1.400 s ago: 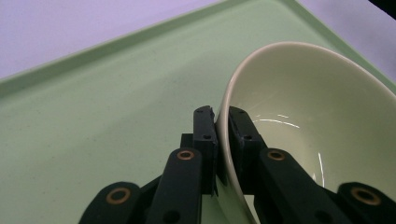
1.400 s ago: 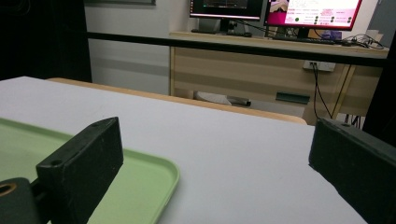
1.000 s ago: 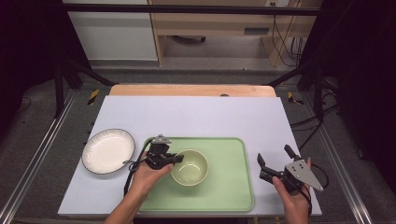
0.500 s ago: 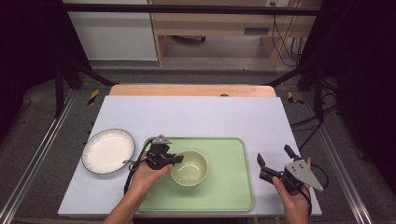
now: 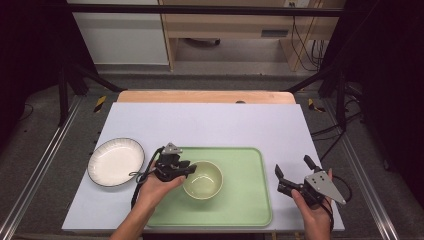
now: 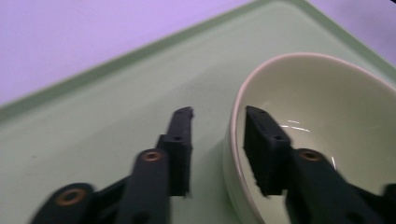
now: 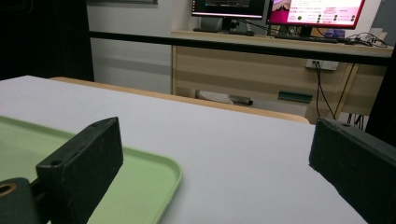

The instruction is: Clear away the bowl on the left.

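Bowl (image 6: 327, 135) rim sits between left gripper's (image 6: 217, 140) parted jaws.

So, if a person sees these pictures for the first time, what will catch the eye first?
Probably the pale green tray on the white table sheet, with the cream bowl sitting in its left half. The left gripper is at the bowl's left rim, its jaws have just been opening, and they straddle the rim with a gap on each side. A white plate lies left of the tray, and the right gripper waits open to its right.
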Tool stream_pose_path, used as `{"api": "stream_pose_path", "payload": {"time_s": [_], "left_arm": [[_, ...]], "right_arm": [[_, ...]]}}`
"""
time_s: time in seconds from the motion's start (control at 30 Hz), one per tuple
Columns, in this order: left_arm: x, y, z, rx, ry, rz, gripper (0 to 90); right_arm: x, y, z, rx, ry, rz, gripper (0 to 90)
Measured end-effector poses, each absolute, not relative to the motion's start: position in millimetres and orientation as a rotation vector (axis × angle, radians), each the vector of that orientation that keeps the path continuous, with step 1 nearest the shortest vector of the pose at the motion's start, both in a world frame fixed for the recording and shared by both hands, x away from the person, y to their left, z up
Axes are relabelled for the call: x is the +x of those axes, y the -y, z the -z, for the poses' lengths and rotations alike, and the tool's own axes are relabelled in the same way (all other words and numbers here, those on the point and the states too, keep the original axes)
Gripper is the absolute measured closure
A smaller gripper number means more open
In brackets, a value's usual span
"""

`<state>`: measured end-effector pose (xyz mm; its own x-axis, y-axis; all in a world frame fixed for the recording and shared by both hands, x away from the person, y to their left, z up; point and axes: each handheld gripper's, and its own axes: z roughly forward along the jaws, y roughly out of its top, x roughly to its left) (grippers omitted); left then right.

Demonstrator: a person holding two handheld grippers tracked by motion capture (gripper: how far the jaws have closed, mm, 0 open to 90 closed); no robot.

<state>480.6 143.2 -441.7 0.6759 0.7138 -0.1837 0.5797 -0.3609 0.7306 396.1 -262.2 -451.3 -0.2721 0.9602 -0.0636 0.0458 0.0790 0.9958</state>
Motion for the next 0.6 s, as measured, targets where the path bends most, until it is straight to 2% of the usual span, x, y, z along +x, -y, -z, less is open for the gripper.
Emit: {"api": "stream_pose_path", "payload": {"time_s": [0.03,0.1,0.13,0.17,0.23,0.27,0.3,0.37,0.6], "left_arm": [[481,-143,442,2.071,-0.994,-0.209,54.7],[480,-144,439,2.061,-0.975,-0.221,51.6],[479,-145,436,2.053,-0.961,-0.241,44.2],[479,-145,436,2.053,-0.961,-0.241,40.9],[479,-146,434,2.044,-0.939,-0.251,38.7],[478,-146,433,2.037,-0.932,-0.26,31.3],[478,-146,433,2.035,-0.917,-0.267,31.3],[477,-146,431,2.026,-0.902,-0.292,22.0],[474,-150,427,2.011,-0.812,-0.306,11.3]], "right_arm": [[396,262,451,1.054,-1.484,-1.324,3.2],[396,262,451,1.055,-1.486,-1.324,3.2],[396,262,451,1.056,-1.488,-1.325,3.1],[396,262,451,1.056,-1.488,-1.325,3.1],[396,262,451,1.055,-1.49,-1.323,3.1],[396,262,451,1.056,-1.49,-1.323,3.1],[396,262,451,1.056,-1.49,-1.323,3.1],[396,262,451,1.056,-1.488,-1.325,3.1],[396,263,451,1.055,-1.487,-1.325,3.1]]}}
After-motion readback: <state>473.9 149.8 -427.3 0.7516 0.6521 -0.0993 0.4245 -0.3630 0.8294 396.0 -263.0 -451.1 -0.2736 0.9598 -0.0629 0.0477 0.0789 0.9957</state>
